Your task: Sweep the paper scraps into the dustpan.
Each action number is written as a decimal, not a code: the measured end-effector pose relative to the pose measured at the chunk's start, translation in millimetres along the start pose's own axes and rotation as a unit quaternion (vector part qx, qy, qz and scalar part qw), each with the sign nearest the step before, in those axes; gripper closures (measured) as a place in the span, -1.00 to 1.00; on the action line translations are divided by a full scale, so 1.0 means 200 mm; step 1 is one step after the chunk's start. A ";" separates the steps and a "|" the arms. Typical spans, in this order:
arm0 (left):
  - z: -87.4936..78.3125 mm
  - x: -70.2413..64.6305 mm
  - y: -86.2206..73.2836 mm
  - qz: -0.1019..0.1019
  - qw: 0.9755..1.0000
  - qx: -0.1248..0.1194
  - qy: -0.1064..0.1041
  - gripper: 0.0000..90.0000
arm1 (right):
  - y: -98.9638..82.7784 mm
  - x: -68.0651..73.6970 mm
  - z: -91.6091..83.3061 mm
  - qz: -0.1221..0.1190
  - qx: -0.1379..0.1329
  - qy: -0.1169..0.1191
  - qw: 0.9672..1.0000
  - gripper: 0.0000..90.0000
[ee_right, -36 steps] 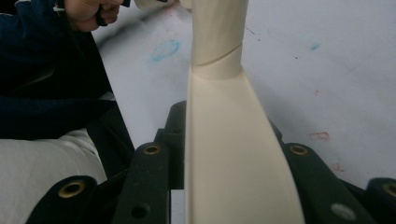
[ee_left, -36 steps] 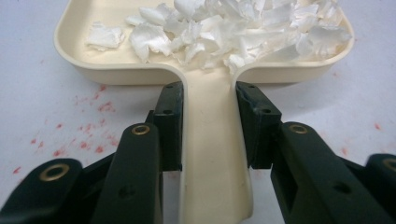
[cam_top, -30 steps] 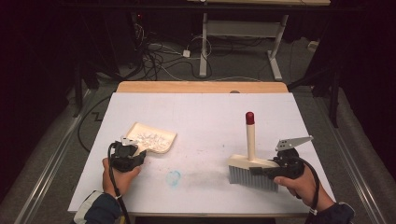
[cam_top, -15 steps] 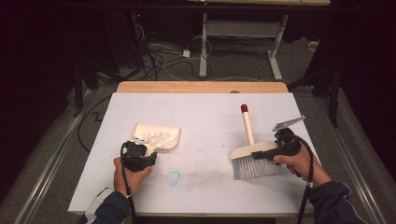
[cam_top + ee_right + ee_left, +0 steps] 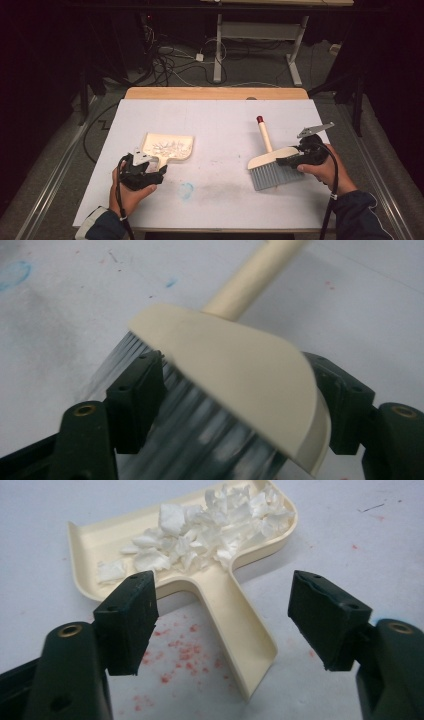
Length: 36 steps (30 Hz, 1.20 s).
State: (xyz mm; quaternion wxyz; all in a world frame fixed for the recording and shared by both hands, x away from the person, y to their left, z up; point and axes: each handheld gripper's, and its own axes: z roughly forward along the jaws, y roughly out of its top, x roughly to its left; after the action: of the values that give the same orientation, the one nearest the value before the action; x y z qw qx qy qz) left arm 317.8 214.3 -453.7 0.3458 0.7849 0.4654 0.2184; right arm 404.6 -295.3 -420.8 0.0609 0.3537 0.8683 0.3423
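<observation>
Lying flat at the left of the tabletop (image 5: 215, 120), the dustpan (image 5: 167, 147), with paper scraps (image 5: 200, 530) heaped in its tray and its handle pointing toward the left gripper (image 5: 142, 172). Lying well apart at the right, the brush (image 5: 270, 162), bristles toward the near edge, between the right gripper's (image 5: 295, 159) fingers (image 5: 135, 400).

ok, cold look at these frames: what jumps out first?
The cream dustpan at the table's left, loaded with white paper scraps; the left gripper has just been opening, its jaws standing clear either side of the pan's handle. At the right, the hand brush lies flat, red-tipped handle pointing away, with the right gripper, also just opening, straddling its head.
</observation>
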 end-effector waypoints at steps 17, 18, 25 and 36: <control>-0.08 -0.01 -0.16 0.040 0.999 -0.004 -0.018 -0.49 | -0.01 0.02 -0.09 0.016 -0.046 -0.082 0.995 -0.18; -0.08 -0.02 -0.16 0.043 0.999 -0.003 -0.015 -0.49 | 0.00 0.02 -0.07 0.023 -0.046 -0.090 0.995 -0.14; -0.06 -0.05 -0.15 0.064 0.998 0.005 -0.013 -0.49 | 0.05 -0.01 0.11 0.030 -0.022 -0.146 0.989 0.47; -0.03 -0.08 -0.15 0.082 0.996 0.016 -0.015 -0.49 | 0.05 -0.04 0.25 0.035 0.019 -0.176 0.984 0.51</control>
State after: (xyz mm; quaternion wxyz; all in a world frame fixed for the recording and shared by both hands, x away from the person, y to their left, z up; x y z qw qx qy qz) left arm 288.8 211.1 -472.8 0.3212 0.8291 0.3973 0.2271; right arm 434.0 -267.2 -454.0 0.1938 0.4398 0.8374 0.2604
